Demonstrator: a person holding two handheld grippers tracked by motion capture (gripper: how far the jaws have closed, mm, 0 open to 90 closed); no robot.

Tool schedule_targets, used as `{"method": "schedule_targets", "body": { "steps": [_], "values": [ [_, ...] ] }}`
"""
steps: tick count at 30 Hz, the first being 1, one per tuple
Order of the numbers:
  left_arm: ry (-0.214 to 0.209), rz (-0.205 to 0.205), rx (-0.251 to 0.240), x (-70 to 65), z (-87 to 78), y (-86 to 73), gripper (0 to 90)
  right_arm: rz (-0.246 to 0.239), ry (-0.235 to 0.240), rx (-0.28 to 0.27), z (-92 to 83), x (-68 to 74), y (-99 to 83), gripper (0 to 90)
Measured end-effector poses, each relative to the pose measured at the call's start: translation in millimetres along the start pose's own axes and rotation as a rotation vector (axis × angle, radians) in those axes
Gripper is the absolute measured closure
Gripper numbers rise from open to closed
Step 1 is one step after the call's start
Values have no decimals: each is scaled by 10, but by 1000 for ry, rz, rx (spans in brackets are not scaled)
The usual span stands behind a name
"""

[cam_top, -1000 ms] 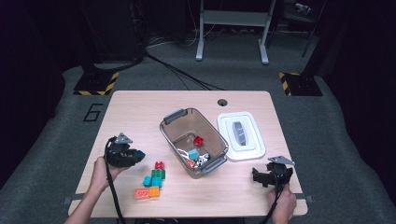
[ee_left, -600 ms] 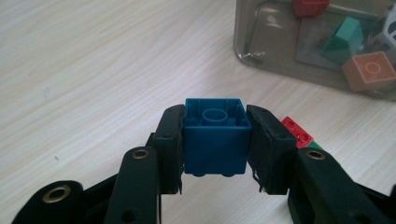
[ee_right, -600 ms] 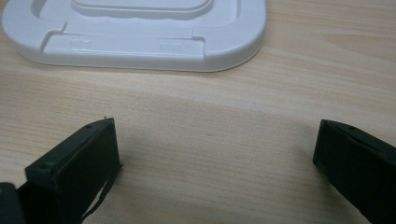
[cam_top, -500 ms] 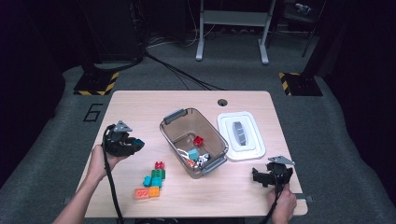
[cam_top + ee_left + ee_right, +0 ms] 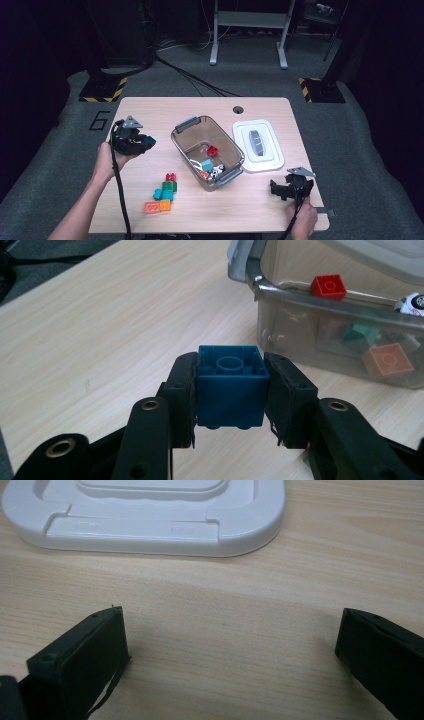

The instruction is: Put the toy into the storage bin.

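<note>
While the high view blurs it, the left claw [image 5: 230,390] plainly clenches a blue brick [image 5: 230,385].

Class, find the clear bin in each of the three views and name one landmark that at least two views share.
High view: bin at table centre, left of the white lid.
Left gripper view: bin upper right, beyond the blue brick in the jaws.
Right gripper view: not in it.
Shared landmark: red brick inside the bin.
</note>
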State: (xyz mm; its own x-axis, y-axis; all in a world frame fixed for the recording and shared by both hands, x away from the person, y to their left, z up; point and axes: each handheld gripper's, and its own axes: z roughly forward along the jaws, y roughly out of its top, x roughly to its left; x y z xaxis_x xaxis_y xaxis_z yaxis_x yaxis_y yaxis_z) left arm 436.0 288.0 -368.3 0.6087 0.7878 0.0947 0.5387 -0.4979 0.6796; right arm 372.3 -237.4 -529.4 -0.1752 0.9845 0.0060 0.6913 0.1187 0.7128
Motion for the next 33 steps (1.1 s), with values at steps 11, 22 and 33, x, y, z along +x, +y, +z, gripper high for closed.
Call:
{"method": "schedule_targets", "body": {
  "steps": [11,22,33],
  "values": [
    [5,48,-31,-52,-26,368,589,-9,1,-3,3,-7,1,0],
    [-38,87,-28,-227,127,630,589,-9,1,-3,3,-7,1,0],
    [-76,114,2,-395,433,752,588,-10,1,-3,3,-8,0,0]
  ]
}}
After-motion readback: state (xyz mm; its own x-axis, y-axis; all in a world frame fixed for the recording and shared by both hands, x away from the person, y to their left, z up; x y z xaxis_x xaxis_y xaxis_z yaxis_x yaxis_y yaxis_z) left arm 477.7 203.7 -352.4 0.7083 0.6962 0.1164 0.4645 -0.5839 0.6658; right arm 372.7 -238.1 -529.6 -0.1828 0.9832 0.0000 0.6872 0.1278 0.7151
